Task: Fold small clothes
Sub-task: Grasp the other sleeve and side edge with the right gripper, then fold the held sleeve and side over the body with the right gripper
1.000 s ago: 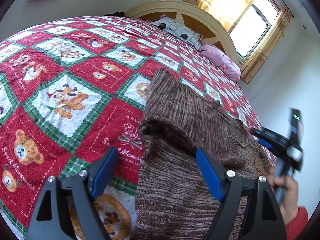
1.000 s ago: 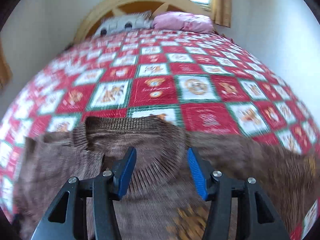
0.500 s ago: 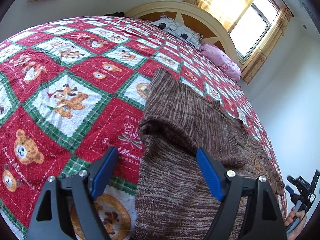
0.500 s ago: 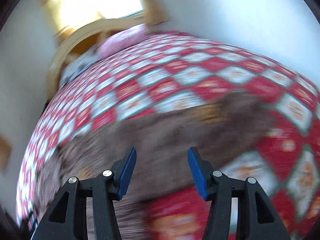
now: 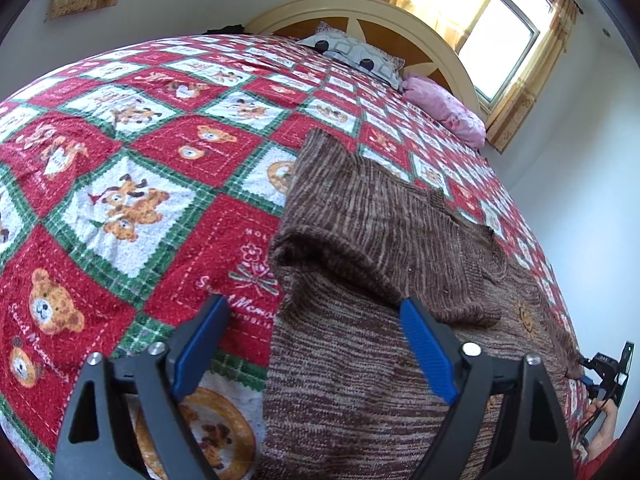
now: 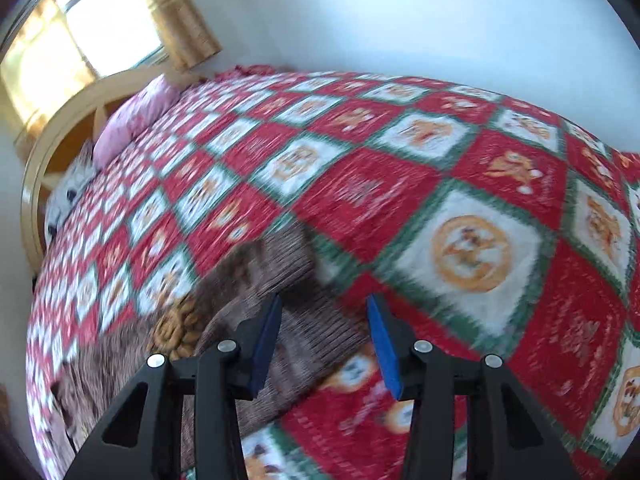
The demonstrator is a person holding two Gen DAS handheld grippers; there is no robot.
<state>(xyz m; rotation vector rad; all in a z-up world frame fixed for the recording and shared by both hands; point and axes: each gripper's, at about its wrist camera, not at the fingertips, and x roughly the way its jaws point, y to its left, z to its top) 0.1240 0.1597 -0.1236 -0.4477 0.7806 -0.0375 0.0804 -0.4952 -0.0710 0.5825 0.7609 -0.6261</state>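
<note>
A wide bed covered by a red, white and green patchwork quilt printed with teddy bears fills both views, running up to a curved cream wooden headboard under a curtained window. A grey patterned pillow and a pink pillow lie at the head.

The brown marled knitted sweater lies flat on the near part of the quilt, probably spread there so the soft, level surface supports each fold. One sleeve is already laid across the body, so the folding looks partly done; the other side, seen blurred in the right wrist view, still lies outward.

The left gripper hovers above the sweater's left edge with its blue pads spread wide, having just opened further, and nothing pinched. The right gripper sits over the sweater's far-side edge, its pads partly apart and just drawn closer; knit shows between them, but they press on nothing.

Bare quilt lies open on every side of the sweater, giving ample room to swing a sleeve or hem over. The wall stands well beyond the bed's right edge.
</note>
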